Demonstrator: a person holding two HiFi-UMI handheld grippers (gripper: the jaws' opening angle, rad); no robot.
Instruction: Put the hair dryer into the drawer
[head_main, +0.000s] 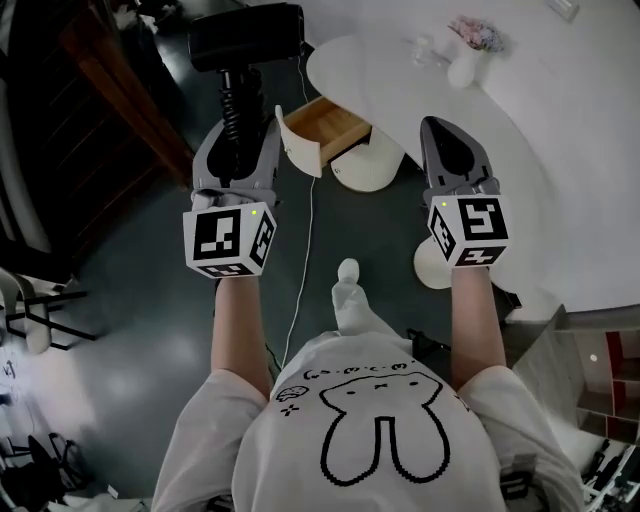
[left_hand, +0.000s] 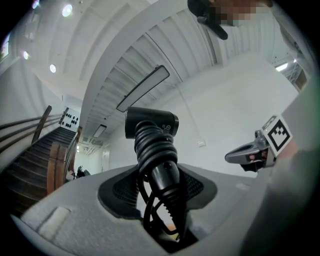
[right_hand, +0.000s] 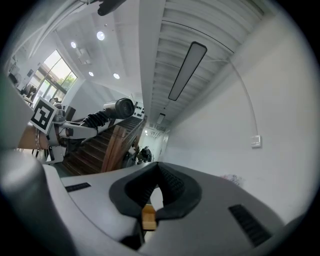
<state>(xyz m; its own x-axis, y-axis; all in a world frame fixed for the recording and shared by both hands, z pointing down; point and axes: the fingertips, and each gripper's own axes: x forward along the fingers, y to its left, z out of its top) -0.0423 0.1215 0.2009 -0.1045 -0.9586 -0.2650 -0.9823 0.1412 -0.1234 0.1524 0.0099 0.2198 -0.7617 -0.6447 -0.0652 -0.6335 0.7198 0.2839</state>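
The left claw (head_main: 238, 130) (left_hand: 160, 182) pinches the dryer (head_main: 245, 38) (left_hand: 151, 125) by its handle. The left gripper view shows the black handle, with its black cord coiled round it, standing up between the two pads, which press on it from both sides. The dryer's black barrel sits crosswise above the claw. In the head view the dryer is up and to the left of the drawer (head_main: 325, 120), near it but not over it and not touching it.

The drawer is pulled open from under the white counter (head_main: 385, 60). Its wooden inside is bare and its white front faces the person.

The right claw (head_main: 442, 125) (right_hand: 157, 172) is to the right of the drawer, over the counter's edge. Its pads are pressed together at the tips and nothing is between them. Its own view also catches the dryer (right_hand: 118, 108) off to the left, in front of a wooden staircase (right_hand: 102, 145).

On the counter, well beyond the drawer to the right, stands a white vase (head_main: 466, 66) with flowers (head_main: 478, 34). A thin white cable (head_main: 309, 225) hangs just left of the drawer's front and runs down toward the person's white shirt (head_main: 370, 430). Below the drawer is a dark floor (head_main: 140, 300).
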